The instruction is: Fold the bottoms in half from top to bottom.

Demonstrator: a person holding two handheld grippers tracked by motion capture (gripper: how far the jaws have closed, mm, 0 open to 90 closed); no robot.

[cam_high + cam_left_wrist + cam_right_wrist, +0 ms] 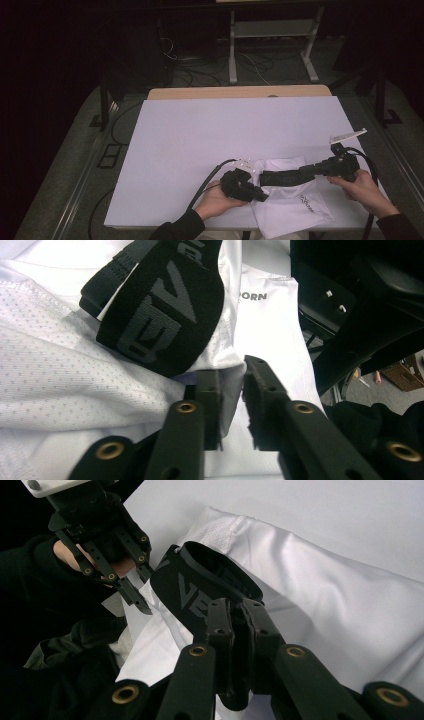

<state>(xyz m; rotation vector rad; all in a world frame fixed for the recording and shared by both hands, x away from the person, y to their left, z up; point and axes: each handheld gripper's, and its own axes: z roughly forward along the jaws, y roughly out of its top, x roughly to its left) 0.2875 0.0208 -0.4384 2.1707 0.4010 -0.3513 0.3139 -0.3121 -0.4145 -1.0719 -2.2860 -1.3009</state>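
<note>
A white sports garment [295, 202] with a black elastic waistband [282, 176] lies near the front right of the white table [225, 125]. My right gripper [312, 170] is shut on the waistband [185, 590] and holds its loop raised off the fabric; in the right gripper view the jaws [235, 617] pinch the band's rim. My left gripper [261, 196] sits at the band's left end. In the left gripper view its jaws [232, 385] stand slightly apart, with a fold of white fabric [60, 375] between the pads and the lettered band [160, 310] just beyond.
A wooden board edge [240, 92] runs along the table's far side. Beyond it stand a metal frame [270, 45] and floor cables [200, 65]. The garment hangs slightly over the table's front edge. The left half of the table is bare.
</note>
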